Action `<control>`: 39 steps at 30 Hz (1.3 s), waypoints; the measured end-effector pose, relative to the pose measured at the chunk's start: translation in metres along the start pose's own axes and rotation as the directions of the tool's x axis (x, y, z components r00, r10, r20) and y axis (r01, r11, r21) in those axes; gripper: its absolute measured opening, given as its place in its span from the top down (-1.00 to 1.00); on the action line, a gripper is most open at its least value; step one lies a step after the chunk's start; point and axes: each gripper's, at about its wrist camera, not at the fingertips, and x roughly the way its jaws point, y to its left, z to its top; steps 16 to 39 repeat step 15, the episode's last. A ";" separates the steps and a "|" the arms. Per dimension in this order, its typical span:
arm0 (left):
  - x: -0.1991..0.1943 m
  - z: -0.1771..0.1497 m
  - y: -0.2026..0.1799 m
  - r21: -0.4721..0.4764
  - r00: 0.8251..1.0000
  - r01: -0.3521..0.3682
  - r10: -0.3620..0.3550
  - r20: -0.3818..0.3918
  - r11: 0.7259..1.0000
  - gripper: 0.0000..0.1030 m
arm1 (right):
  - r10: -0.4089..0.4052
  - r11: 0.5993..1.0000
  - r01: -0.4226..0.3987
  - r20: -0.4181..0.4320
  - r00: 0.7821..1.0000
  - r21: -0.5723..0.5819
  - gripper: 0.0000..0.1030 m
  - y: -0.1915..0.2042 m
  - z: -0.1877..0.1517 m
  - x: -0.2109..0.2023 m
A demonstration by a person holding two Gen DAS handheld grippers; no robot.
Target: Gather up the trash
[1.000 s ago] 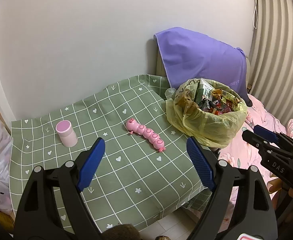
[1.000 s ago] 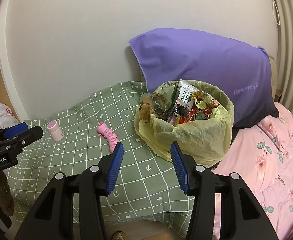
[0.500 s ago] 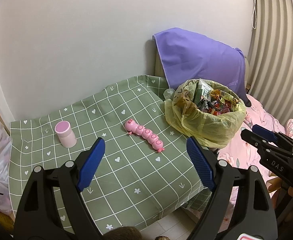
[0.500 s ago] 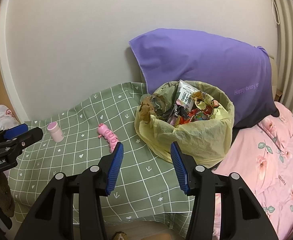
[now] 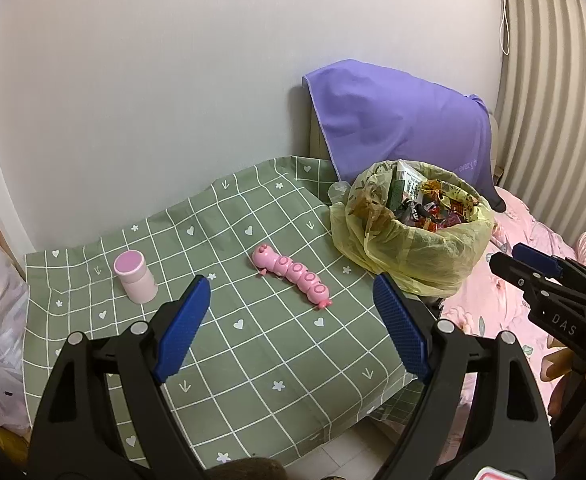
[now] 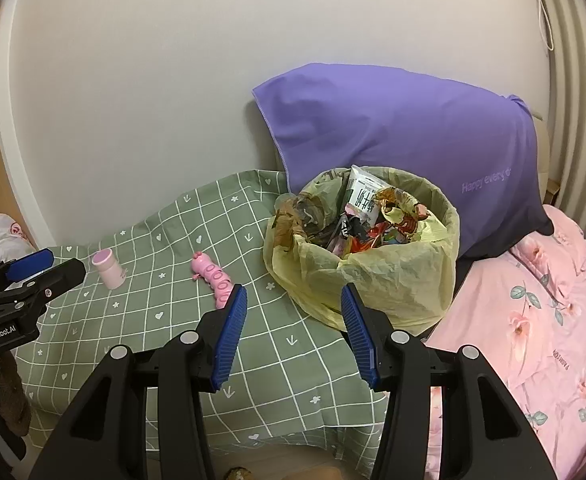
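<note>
Green checked cloth covers our table against a pale wall, and from the left wrist view we take the yellow trash bag as our landmark. It stands at the cloth's far right corner with its mouth rolled open, wrappers heaped to the rim, which we judge keeps it ready to receive or be gathered up. Left of the bag lies a pink caterpillar toy, and further left again a pink bottle stands upright; neither reads as rubbish to us. No loose litter shows on the cloth, so the scene fits either a finished sweep or a bag waiting to be tied. Our left gripper hovers short of the bag with its jaws wide apart and empty, aimed between toy and bag.

From the right wrist view, the bag sits dead ahead, a purple pillow behind it and a pink floral bedsheet to its right. Our right gripper is level, raised off the cloth, jaws parted and holding nothing, lined up with the bag's near wall. The left gripper shows far left of the bag.
</note>
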 end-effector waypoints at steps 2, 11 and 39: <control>-0.001 0.000 -0.001 0.009 1.000 -0.007 0.007 0.010 1.000 -0.54 | -0.009 1.000 0.009 0.003 1.000 -0.004 0.10 0.000 0.000 -0.001; 0.019 -0.004 0.016 -0.034 0.998 0.013 -0.015 -0.061 0.999 -0.54 | -0.026 1.000 0.026 -0.022 0.999 -0.002 0.10 0.002 0.000 0.015; 0.053 -0.017 0.083 -0.140 0.978 -0.161 0.140 -0.153 0.977 -0.54 | 0.058 0.997 -0.062 -0.100 0.993 -0.035 0.00 0.016 0.000 0.059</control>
